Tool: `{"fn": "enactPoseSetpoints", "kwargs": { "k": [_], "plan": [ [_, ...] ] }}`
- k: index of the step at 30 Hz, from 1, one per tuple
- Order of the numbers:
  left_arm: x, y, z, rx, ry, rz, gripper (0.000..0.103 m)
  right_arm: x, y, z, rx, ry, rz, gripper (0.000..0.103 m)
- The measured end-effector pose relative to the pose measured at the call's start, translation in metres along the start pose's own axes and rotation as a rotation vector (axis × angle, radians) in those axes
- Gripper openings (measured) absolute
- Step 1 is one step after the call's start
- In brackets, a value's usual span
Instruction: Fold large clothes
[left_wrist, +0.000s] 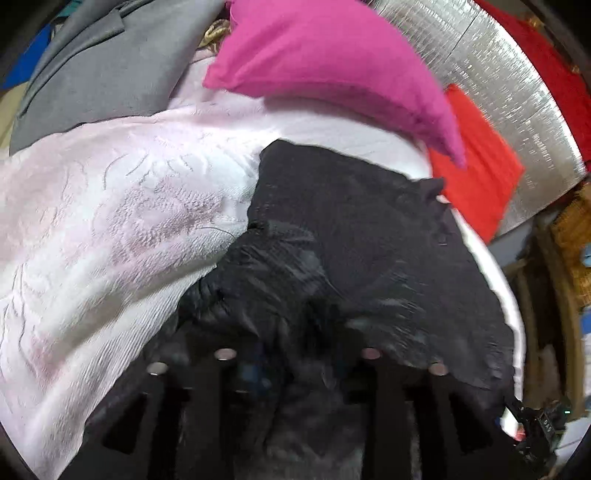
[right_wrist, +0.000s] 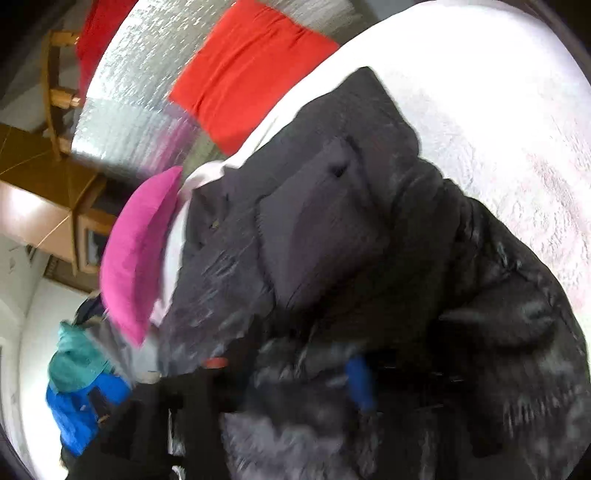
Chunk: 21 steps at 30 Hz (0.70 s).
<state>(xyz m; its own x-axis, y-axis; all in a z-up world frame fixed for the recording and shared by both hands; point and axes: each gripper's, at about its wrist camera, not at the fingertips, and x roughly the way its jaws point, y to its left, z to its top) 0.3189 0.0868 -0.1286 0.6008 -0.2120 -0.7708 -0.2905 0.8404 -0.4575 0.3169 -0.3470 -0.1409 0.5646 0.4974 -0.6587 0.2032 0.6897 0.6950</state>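
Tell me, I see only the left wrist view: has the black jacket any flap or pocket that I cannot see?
Observer: Yes. The right wrist view shows a flap with a small buttonhole on the black jacket.
Operator: What lies past the pink cushion?
Observer: A teal garment lies on a blue garment there.
Operator: Is any furniture near?
Observer: A wooden cabinet stands beyond the silver mat.

Black jacket (left_wrist: 354, 236) fills foreground; pink pillow (left_wrist: 332, 62) blocks beyond.
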Motion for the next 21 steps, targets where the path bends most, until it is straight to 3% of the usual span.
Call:
{"fn": "enactPoseSetpoints", "kwargs": {
  "k": [3,7,11,14,16,17,19,21],
  "plan": [
    [-0.029,-0.003,-0.005,0.063,-0.030,0.026,0.062,-0.026,0.008,-0.013,-0.070,0.031,-0.005,0.074],
    [-0.050,-0.038,-0.001,0.236,-0.159,0.081,0.065,-0.057,0.041,-0.016,-0.192,-0.036,0.041,0.073],
    [-0.019,-0.074,0.006,0.361,-0.222,0.152,0.065,-0.039,0.080,0.007,-0.329,-0.155,0.022,0.073],
    [0.027,-0.079,0.007,0.422,-0.166,0.253,0.065,-0.001,0.081,0.020,-0.365,-0.144,-0.067,0.073],
    [0.056,-0.072,0.000,0.453,-0.088,0.337,0.066,0.043,0.067,0.021,-0.381,-0.052,-0.241,0.073],
    [0.058,-0.070,-0.005,0.473,-0.121,0.331,0.067,0.055,0.061,0.019,-0.390,-0.015,-0.276,0.069],
    [0.053,-0.072,-0.005,0.504,-0.128,0.339,0.067,0.056,0.071,0.009,-0.499,-0.049,-0.342,0.065],
    [0.035,-0.072,0.004,0.490,-0.154,0.287,0.066,0.048,0.081,0.009,-0.503,-0.052,-0.318,0.065]
  ]
}}
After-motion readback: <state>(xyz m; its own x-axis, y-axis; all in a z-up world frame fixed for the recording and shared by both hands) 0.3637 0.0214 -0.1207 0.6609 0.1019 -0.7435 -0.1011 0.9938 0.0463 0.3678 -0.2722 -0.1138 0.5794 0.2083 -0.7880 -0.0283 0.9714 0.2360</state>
